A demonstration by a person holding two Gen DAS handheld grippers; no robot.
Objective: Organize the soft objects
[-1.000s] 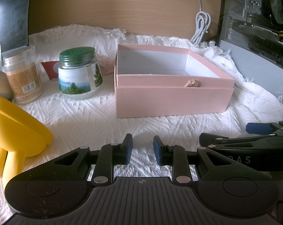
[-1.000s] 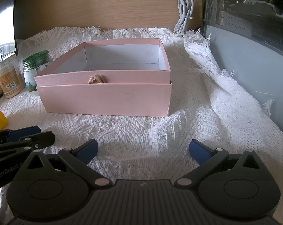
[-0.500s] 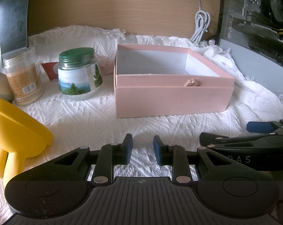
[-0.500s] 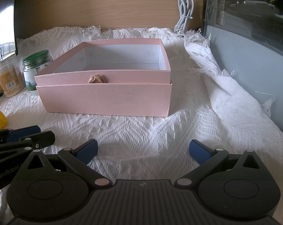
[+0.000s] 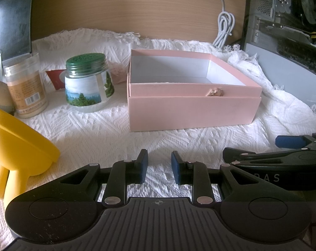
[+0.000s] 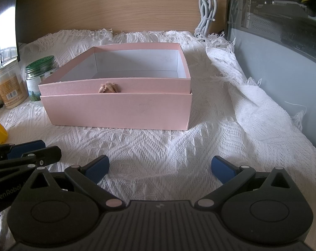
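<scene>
An open pink box (image 5: pixel 191 113) (image 6: pixel 116 110) stands on the white knitted cloth, straight ahead of both grippers. A small tan soft piece (image 5: pixel 215 92) (image 6: pixel 108 88) hangs over its near rim; what lies inside the box is hidden. My left gripper (image 5: pixel 159 168) is low over the cloth in front of the box, its jaws narrowly apart with nothing between them. My right gripper (image 6: pixel 160 169) is beside it on the right, wide open and empty. Each gripper shows at the edge of the other's view.
Left of the box stand a green-lidded jar (image 5: pixel 87 85), a tall clear jar with tan contents (image 5: pixel 25 87) and a yellow plastic thing (image 5: pixel 17 152). A computer case (image 6: pixel 283 52) walls the right side. A coiled white cable (image 5: pixel 225 28) hangs on the wooden back panel.
</scene>
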